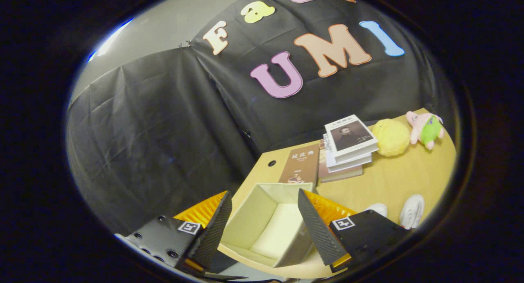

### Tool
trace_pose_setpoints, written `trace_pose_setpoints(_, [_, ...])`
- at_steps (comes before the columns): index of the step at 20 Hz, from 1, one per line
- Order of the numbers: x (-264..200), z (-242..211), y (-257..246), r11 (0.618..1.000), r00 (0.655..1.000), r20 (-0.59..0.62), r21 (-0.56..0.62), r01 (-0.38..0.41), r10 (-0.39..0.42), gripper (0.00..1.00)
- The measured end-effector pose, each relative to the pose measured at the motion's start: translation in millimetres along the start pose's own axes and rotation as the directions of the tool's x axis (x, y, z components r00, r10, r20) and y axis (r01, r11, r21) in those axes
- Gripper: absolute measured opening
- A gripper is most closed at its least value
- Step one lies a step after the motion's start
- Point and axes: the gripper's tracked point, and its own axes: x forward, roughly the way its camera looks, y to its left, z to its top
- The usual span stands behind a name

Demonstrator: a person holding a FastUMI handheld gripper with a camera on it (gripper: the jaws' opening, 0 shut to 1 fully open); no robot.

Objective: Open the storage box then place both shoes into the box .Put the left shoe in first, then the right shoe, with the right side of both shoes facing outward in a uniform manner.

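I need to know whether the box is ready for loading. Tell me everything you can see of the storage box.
The storage box is a pale cream, rectangular container that looks like stiff card or fabric board. It is open at the top with no lid on it, and its inside is bare. It sits at the near edge of the wooden table, seen between the fingers of the open gripper, which do not visibly touch it. A brown book lies just beyond it.

Gripper view, tilted, looking down past jaws into storage box (268, 225), close
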Motion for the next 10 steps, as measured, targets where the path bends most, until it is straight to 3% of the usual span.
trace_pose_setpoints(10, [-30.2,-15.9,-115.5,0.975,0.978,-0.032,-0.092,0.204,-0.207,1.0])
